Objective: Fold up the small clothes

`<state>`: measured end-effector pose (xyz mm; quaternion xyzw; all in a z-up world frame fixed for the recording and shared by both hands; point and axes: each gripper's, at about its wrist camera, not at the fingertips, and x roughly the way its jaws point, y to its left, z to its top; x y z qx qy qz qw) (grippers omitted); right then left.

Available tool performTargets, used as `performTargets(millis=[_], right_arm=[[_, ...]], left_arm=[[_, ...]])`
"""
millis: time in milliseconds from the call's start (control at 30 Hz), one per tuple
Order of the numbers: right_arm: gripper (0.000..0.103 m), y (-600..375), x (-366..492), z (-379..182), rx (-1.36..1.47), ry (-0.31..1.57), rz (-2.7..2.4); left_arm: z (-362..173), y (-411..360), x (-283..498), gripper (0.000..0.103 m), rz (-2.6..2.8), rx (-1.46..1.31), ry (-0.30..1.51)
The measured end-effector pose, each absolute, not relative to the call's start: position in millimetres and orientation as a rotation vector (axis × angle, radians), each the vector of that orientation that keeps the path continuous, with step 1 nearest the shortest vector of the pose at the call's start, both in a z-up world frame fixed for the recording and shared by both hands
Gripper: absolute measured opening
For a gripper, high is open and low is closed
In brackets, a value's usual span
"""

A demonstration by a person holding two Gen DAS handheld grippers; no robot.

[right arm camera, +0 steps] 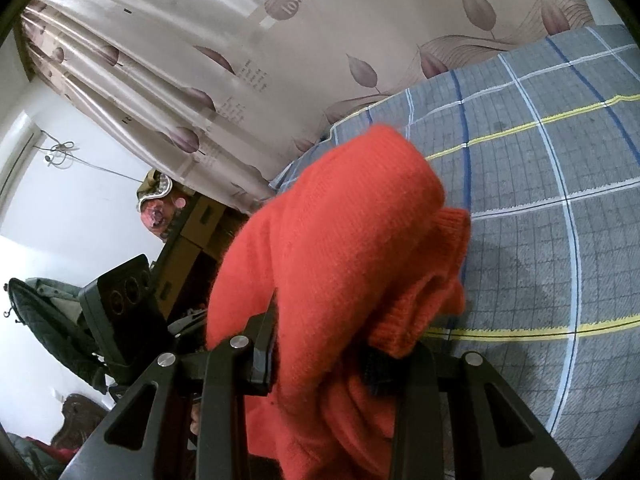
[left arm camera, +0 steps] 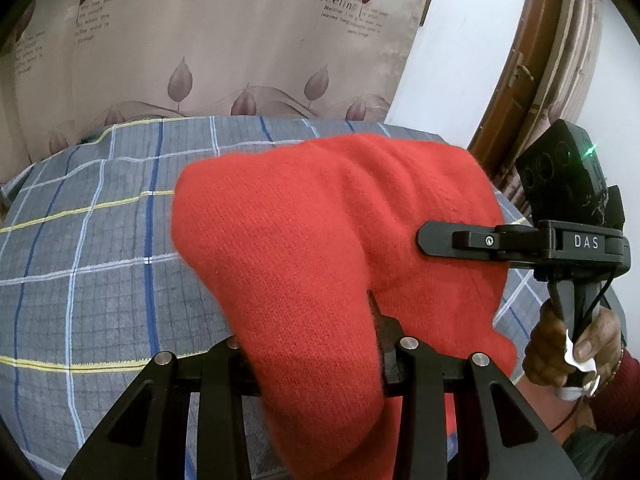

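- Over the bed (left arm camera: 100,220), above its grey checked sheet: red knit garment (left arm camera: 320,240) hangs lifted between both grippers, bunched and draped, none of it lying flat that I can see.
- Left gripper (left arm camera: 316,364): jaws narrow, closed on a thick fold of the knit, which spills over and hides the left finger. Right finger's pad edge shows dark against the cloth.
- Right gripper (right arm camera: 324,356): jaws likewise narrow and clamped on a bundle of the same garment; a ribbed cuff or hem (right arm camera: 452,224) pokes out to the right.
- Handling, as judged: soft, light, limp. Fuzzy knit should grip well against the pads and not slip, but it stretches and sags, so a pinch through bunched layers will not give a clean fold line. Nothing fragile.
- Where to take hold, as judged: better at edges or corners, such as the ribbed hem or cuffs, one layer-pair per gripper, well apart so the cloth spreads under its own weight before being laid on the bed.
- Left wrist view only: right gripper seen from the side, its fingers pressed together on the garment's far edge, plus the person's hand (left arm camera: 568,348) on the handle and a dark red sleeve.
- Right wrist view only: ribbed cuff, the shadow under the hanging cloth on the sheet, and the left gripper's camera block (right arm camera: 120,308) off to the left with room clutter behind.
- Both views: leaf-patterned curtain (left arm camera: 240,40) behind the bed.
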<state>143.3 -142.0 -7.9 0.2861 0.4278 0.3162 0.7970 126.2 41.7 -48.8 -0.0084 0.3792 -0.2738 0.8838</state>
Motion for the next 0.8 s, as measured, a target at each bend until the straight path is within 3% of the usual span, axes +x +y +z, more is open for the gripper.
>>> performTargets(millis=[800], right_arm=[[0.03,-147.0,157.5,-48.4,0.625,0.983,0.645]], left_arm=[[-84.7,31.7,140.5,0.038,-0.548,0.003,0.843]])
